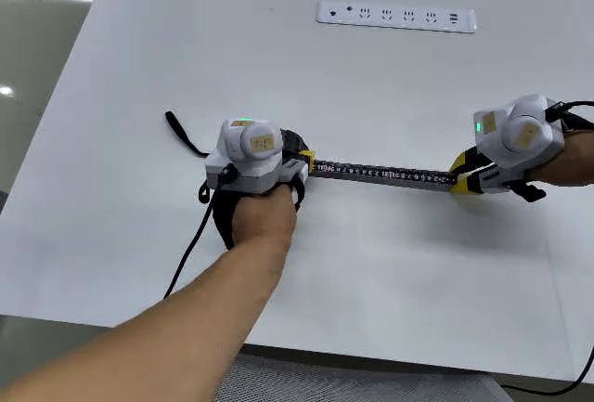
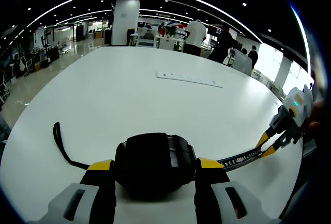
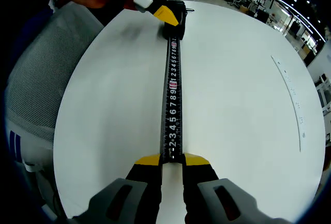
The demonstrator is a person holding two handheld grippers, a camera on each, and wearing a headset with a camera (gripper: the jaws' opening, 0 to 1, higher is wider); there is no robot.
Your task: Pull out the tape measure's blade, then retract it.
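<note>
Head view: a white table (image 1: 278, 68) is seen from above, with a white power strip (image 1: 396, 17) lying flat toward its far side. Nearer the person than the power strip, and roughly parallel to it, the tape measure's blade (image 1: 385, 175) is drawn out flat along the tabletop, numbers upward. The black case (image 1: 293, 145) sits nearer than the power strip's left end and is clamped by the left gripper (image 1: 302, 168). The blade's free end points to the person's right and is pinched by the right gripper (image 1: 461, 180), nearer than the power strip's right end. A black strap (image 1: 181, 133) trails left from the case. Left gripper view: the case is held squarely between the yellow-tipped jaws, and the blade leaves to the right on the near side of the power strip. Right gripper view: the jaws are closed almost together on the blade's tip, and the long axis runs straight ahead to the case, with the power strip off to the right. The thin tip is judged the weak point: if it slipped free, the blade could whip back into the case. If the right gripper were raised or swung off the long axis, the blade could buckle or the case be twisted in the left jaws.
</note>
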